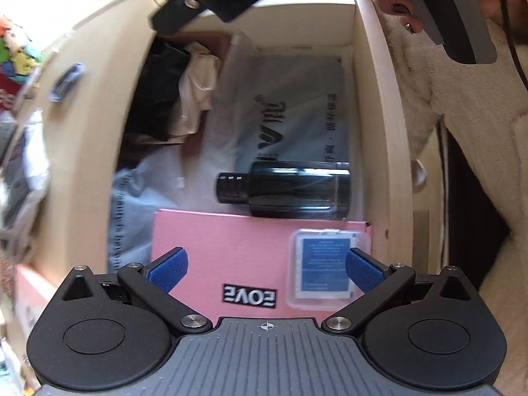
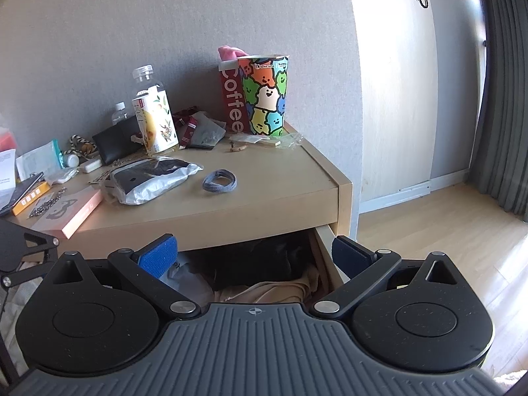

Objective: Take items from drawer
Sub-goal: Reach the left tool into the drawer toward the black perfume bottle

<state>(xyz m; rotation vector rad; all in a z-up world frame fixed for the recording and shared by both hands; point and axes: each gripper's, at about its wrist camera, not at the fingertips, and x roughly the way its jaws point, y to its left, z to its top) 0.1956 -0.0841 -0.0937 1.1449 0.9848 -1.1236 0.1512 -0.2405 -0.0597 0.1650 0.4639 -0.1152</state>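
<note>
Blue-padded left tongs [image 1: 266,265] hang spread above the pink box [image 1: 250,257].

Lying open below the desk top: a pale wooden drawer [image 1: 373,105], crowded inside. Resting flat at the near end: a pink box [image 1: 231,257] carrying a small black "EOVE" label. Sitting on the box's right part, beside the drawer's right wall: a clear plastic case [image 1: 325,274] holding a blue card. Lying on its side just beyond the box, cap pointing left: a dark glossy bottle [image 1: 290,188]. Spreading underneath the bottle toward the far wall: a grey printed plastic bag [image 1: 290,99]. Bunching against the left wall: cream cloth [image 1: 198,89] and black fabric [image 1: 158,89].
</note>
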